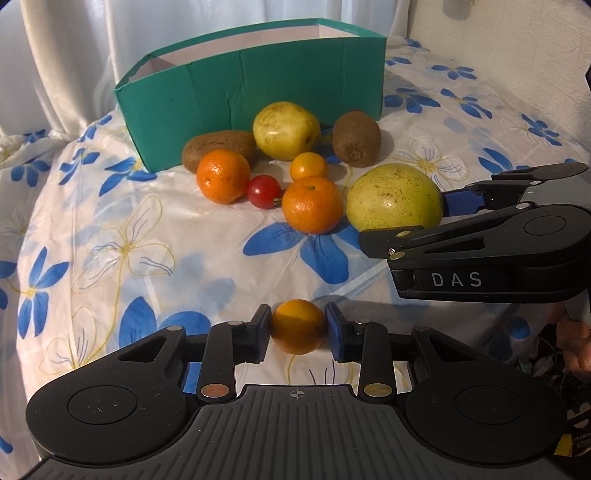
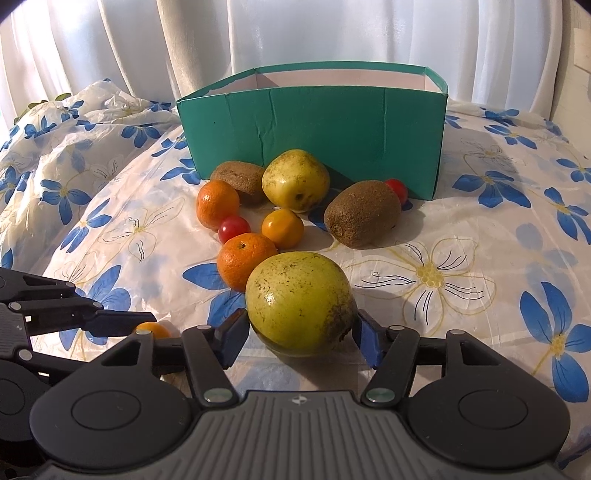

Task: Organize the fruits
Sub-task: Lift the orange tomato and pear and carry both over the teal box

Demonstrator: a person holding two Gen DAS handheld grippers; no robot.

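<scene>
My left gripper (image 1: 297, 328) is shut on a small orange tomato (image 1: 297, 325), low over the cloth; the tomato shows in the right wrist view (image 2: 153, 329) too. My right gripper (image 2: 301, 332) is shut on a large green pear (image 2: 300, 301), also seen from the left wrist (image 1: 393, 197). Loose fruit lies before the green box (image 2: 314, 129): two tangerines (image 2: 217, 204) (image 2: 243, 266), two kiwis (image 2: 240, 179) (image 2: 362, 212), a yellow pear (image 2: 295, 180), a small orange tomato (image 2: 282, 228) and two red cherry tomatoes (image 2: 233, 228) (image 2: 397, 188).
The table wears a white cloth with blue flowers (image 2: 480, 240), crumpled at the far left (image 2: 55, 129). White curtains (image 2: 295, 33) hang behind the box. The box is open at the top with a white inside (image 1: 258, 40).
</scene>
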